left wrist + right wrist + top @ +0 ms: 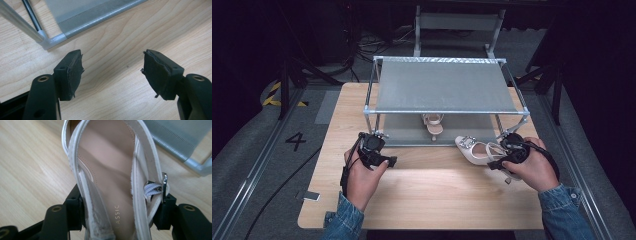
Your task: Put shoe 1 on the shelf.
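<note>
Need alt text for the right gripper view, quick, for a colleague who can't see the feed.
The right gripper has its two black jaws closed on the heel end of a white slingback shoe, seen from behind, with its buckle by one jaw. Under it lies the wooden table; a corner of the grey metal rack is beyond.

A cream slingback shoe (110,195) with silver buckle (164,185), grey fabric rack (444,87), pale wood-grain table (427,195), denim-blue sleeves (343,219).
</note>
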Motion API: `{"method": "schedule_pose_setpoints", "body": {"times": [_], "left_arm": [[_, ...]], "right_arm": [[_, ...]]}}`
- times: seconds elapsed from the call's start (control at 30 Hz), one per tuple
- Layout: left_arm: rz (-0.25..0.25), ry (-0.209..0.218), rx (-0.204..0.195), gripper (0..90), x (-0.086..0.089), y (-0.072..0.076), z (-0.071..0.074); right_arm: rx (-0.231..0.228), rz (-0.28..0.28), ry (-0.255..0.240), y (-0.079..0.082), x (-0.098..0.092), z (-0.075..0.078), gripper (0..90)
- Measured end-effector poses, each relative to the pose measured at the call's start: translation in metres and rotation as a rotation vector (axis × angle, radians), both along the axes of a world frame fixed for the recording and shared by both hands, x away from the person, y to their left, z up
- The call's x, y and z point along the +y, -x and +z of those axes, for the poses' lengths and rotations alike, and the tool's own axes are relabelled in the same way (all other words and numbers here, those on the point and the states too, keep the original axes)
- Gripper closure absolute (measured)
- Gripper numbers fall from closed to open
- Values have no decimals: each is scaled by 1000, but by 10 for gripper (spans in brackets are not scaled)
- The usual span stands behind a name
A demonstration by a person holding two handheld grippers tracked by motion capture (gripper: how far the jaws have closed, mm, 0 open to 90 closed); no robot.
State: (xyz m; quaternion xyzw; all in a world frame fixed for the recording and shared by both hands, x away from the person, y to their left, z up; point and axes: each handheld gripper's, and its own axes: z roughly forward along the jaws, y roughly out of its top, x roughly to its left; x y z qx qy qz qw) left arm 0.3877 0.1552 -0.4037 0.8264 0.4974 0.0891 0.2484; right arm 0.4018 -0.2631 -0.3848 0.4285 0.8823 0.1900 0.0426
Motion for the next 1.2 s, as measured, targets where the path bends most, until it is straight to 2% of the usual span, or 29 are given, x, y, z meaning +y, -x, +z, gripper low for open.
{"method": "schedule_pose_setpoints", "body": {"times": [0.13, 0.2, 0.37, 0.53, 0.57, 0.6, 0.7, 0.8, 0.97, 1.03, 1.2], "left_arm": [[-1, 17, -9, 323, -2, -3, 3], [-6, 21, -12, 323, -2, -4, 5], [-3, 17, -18, 323, 0, -7, 7], [3, 25, -26, 323, 2, -6, 8], [3, 25, -26, 323, 2, -6, 8], [0, 26, -26, 323, 3, -7, 8], [9, 26, -22, 323, 5, -6, 7], [7, 25, -16, 323, 6, -5, 7], [14, 23, -20, 323, 8, -2, 7], [15, 20, -21, 324, 8, -2, 7], [24, 22, -15, 323, 10, 0, 5]], "right_arm": [[-5, -39, 5, -10, 8, 5, 405], [-22, -45, 11, -15, 14, 6, 405], [-35, -66, 6, -30, 27, 1, 402], [-50, -133, -4, -45, 38, -5, 400], [-50, -133, -4, -45, 38, -5, 400], [-72, -156, 0, -47, 41, -6, 398], [-86, -198, 12, -48, 44, -7, 398], [-99, -209, 23, -46, 45, -8, 398], [-75, -218, 25, -44, 48, -12, 397], [-62, -243, 13, -45, 51, -15, 397], [-88, -273, 1, -53, 57, -27, 379]]}}
